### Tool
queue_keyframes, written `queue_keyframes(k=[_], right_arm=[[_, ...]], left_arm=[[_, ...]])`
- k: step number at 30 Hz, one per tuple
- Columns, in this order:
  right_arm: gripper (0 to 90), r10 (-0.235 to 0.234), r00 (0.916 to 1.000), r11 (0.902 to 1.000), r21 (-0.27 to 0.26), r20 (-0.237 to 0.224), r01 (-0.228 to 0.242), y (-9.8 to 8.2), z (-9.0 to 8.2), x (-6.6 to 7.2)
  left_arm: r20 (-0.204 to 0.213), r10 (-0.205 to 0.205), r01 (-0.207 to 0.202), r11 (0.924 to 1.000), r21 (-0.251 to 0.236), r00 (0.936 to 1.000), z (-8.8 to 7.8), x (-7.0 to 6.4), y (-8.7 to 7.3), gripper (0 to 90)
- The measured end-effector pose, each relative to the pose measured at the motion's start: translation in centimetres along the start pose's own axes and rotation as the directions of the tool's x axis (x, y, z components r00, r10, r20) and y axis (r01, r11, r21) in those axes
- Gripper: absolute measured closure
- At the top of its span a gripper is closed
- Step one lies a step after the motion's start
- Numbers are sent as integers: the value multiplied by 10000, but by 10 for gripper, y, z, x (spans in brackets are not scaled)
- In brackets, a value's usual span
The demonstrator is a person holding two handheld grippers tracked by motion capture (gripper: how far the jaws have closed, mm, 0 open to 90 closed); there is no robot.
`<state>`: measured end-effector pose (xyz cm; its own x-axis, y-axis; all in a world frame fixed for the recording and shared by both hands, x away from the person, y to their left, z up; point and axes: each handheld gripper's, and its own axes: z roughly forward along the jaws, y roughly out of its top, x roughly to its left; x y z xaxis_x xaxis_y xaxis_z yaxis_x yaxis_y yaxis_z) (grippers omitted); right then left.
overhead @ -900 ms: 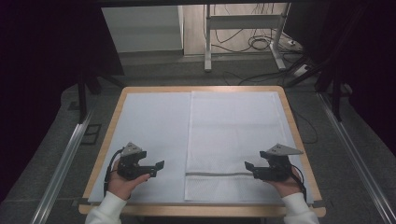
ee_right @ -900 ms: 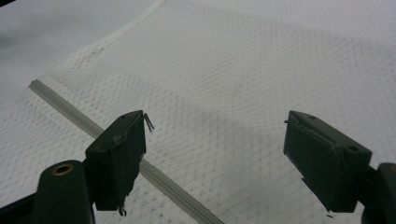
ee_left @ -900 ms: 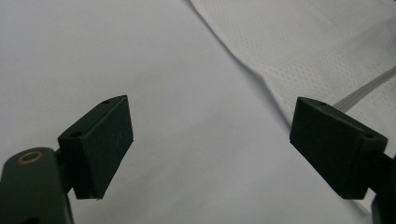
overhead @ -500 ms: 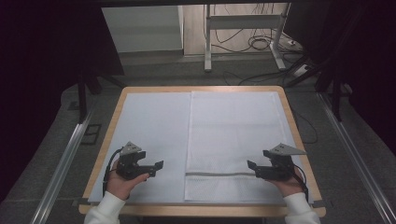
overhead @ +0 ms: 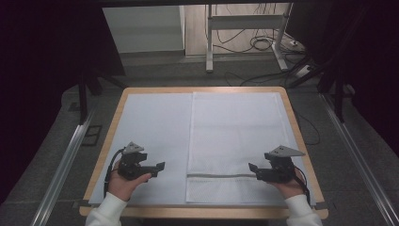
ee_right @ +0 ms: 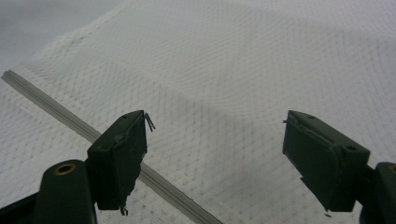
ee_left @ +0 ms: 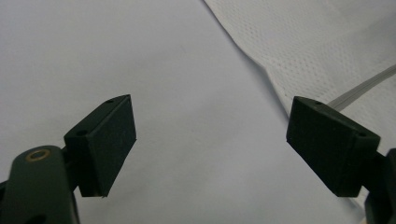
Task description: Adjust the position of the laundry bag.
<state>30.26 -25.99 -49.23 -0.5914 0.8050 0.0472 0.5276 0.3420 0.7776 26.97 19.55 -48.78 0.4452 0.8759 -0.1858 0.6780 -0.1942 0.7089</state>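
A white mesh cloth (overhead: 235, 132) lies flat on the right half of the table, with a grey strip (overhead: 221, 176) across it near the front edge. My left gripper (overhead: 160, 165) rests low over the plain white sheet (overhead: 155, 127), left of the cloth, pointing right. Its jaws are open with nothing between them (ee_left: 210, 144), and the cloth's edge (ee_left: 327, 42) lies to their upper right. My right gripper (overhead: 254, 170) hovers over the cloth's front right part and points left. It stands open and empty (ee_right: 215, 154) above the mesh (ee_right: 243, 56), and the grey strip (ee_right: 56, 109) runs diagonally under its left jaw.
The table has a wooden rim (overhead: 202, 89). Metal rails (overhead: 66, 160) run along the floor on both sides. Beyond the far edge stand a desk frame (overhead: 209, 42) and loose cables (overhead: 263, 44) on the floor.
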Motion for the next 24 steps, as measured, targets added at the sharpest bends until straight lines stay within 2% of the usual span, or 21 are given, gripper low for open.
queue_keyframes(k=[6, 9, 17, 20, 24], right_arm=[[223, 263, 9994, 9996, -79, 241, -261, 0, -4, -5], [227, 339, 9989, 9994, -82, 317, -336, -1, -4, -5], [232, 367, 9986, 9993, 6, 370, -368, -1, -3, -4], [232, 363, 9987, 9993, -17, 368, -363, -1, -4, -4], [233, 380, 9985, 9993, -8, 382, -380, -1, -4, -3]], left_arm=[[423, -13, 17, 10000, -92, 9991, 0, -8, 6, 156], [295, 45, -39, 9998, -188, 9996, -1, -11, 10, 156], [548, 143, -132, 9997, -196, 9984, 4, -21, 21, 150], [346, 386, -382, 9992, -138, 9987, 5, -25, 23, 152], [405, 475, -473, 9989, -58, 9980, 8, -29, 26, 156]])
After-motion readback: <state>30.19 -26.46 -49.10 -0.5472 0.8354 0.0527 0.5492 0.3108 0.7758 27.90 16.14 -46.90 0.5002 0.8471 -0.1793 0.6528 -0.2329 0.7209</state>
